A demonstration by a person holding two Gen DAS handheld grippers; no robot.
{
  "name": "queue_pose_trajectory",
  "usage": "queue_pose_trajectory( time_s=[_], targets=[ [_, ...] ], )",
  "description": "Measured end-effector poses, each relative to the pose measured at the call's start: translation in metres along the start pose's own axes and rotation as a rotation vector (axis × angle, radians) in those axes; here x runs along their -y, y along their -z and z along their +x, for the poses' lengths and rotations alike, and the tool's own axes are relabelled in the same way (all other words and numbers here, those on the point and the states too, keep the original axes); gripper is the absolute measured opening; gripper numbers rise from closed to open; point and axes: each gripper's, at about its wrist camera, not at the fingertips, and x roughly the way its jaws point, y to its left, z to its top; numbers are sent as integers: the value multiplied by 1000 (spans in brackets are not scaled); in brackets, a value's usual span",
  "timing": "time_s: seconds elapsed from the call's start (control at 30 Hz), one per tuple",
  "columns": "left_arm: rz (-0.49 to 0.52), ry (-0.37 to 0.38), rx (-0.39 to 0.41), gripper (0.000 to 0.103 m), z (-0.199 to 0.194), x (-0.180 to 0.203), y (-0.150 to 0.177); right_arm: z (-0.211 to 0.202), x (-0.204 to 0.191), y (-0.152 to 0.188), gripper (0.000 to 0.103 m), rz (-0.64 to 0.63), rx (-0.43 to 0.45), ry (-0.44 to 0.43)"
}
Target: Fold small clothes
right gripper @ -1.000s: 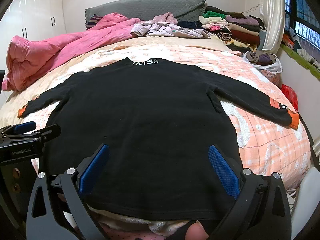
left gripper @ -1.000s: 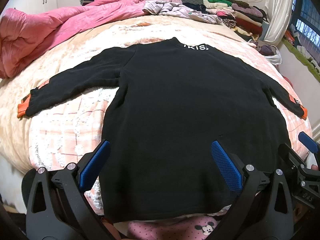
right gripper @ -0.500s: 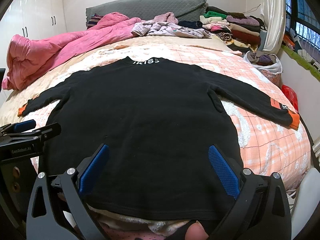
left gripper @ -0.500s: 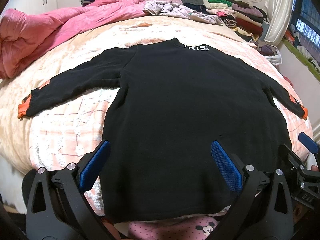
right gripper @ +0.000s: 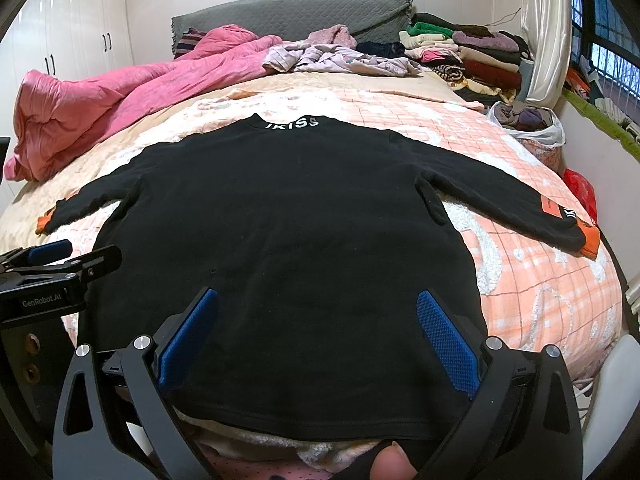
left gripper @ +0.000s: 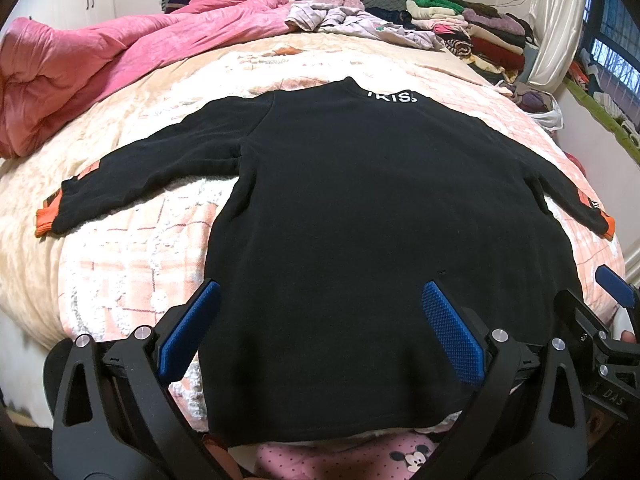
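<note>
Item: black sweater point(left gripper: 372, 216), spread flat on the bed point(left gripper: 120, 264), collar far from the fingers, hem lying between and just under both sets of tips. Left gripper point(left gripper: 320, 328): fingers spread wide, holding nothing. Right gripper point(right gripper: 316, 332): likewise wide and empty. Risks, as judged: pinching the fleecy blanket point(right gripper: 532, 280) along with the hem; uneven lifts skewing the fold; the sleeves point(right gripper: 508, 204) dragging and bunching.

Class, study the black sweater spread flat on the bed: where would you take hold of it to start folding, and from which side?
Grip the black sweater at a sleeve cuff, coming in from the bed's outer side. Both sleeves lie spread outward, and each orange cuff is a thin free end, so it probably lifts and folds inward easily.
</note>
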Motion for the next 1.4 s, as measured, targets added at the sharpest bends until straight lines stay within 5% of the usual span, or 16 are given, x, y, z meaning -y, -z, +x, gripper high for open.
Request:
queue_pose_trajectory(
  time_s=[0.77,1.4],
  targets=[
    [17,12,-17,95,12,9,-4,4,9,-5,99,30,4,18],
    [56,28,-8,95,38,30,-47,26,50,-32,99,115,-1,71]
  ],
)
